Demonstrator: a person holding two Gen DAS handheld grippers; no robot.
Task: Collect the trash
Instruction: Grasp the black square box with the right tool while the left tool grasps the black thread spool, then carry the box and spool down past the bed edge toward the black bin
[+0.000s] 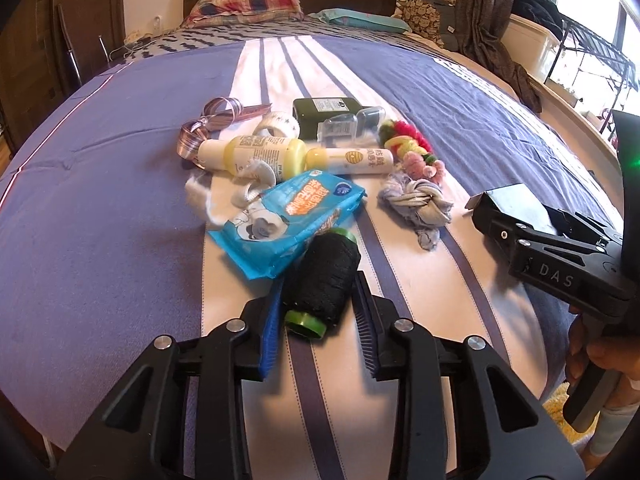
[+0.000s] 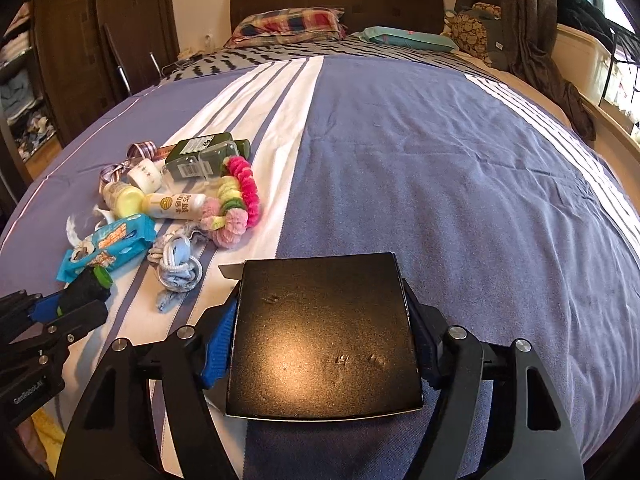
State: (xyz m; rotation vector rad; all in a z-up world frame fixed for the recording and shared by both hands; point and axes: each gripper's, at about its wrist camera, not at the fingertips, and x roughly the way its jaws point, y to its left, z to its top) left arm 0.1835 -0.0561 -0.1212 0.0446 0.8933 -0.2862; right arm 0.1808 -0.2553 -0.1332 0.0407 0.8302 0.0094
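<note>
Nearest, gripping a black thread spool with green plastic ends (image 1: 320, 284) between left gripper (image 1: 318, 308) pads, lying on the striped purple-and-white bedspread (image 2: 440, 168). Clamping a flat black cardboard box (image 2: 324, 340) in right gripper (image 2: 324, 344), seemingly lifted slightly. Beyond, lying clustered: blue wipes packet (image 1: 288, 216), cream bottles (image 1: 252, 154), colourful scrunchies (image 2: 236, 196).

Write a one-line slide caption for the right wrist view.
Right claw grips a black box over the striped bedspread.

Thread spool (image 1: 323, 280) on the bed (image 1: 120, 160), just before the wipes packet (image 1: 288, 216); box (image 2: 324, 340) seemingly well right.
</note>
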